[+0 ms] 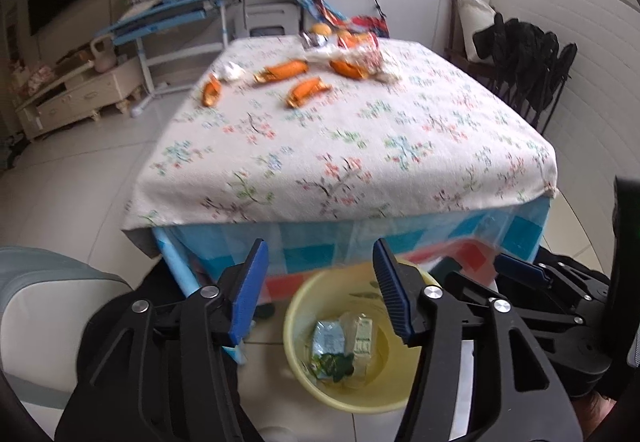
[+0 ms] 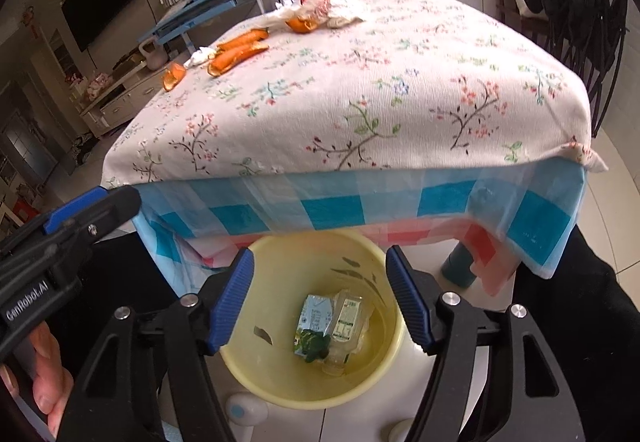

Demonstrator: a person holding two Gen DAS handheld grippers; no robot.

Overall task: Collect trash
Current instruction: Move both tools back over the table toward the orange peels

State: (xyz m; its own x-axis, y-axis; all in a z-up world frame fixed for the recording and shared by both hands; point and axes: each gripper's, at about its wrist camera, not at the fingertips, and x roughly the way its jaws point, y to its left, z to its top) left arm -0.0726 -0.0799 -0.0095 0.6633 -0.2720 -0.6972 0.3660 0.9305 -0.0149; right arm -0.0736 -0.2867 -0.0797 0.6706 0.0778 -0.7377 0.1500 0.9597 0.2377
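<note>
Both grippers hang over a yellow bin [image 2: 280, 394] that stands on the floor just in front of the table's near edge. The left gripper [image 1: 320, 290] has its blue pads spread, with nothing between them; the bin's mouth shows in the gap. The right gripper [image 2: 320, 298] is spread as well and empty, directly above the bin. In the right wrist view a hand [image 2: 44, 382] holds the left gripper's handle at the lower left.

At the bottom of the bin lie a small blue-and-white carton [image 2: 314, 316], a clear plastic bottle [image 2: 346, 326] with a green label, and a green wrapper [image 2: 314, 348], all touching one another.

The table [image 2: 360, 93] wears a floral cloth over a blue, white and red checked cover that hangs down the near side. The near half of the cloth is bare. Toward the far left corner lie several orange peels [image 1: 304, 91] well apart from the bin, with a crumpled white tissue [image 1: 234, 71] among them. At the far edge sits a heap of peel, tissue and a clear plastic bag [image 1: 360, 57].

Beyond the table are a blue desk [image 1: 180, 13] with books and a bag, and a dark chair [image 1: 524, 61] at the right
</note>
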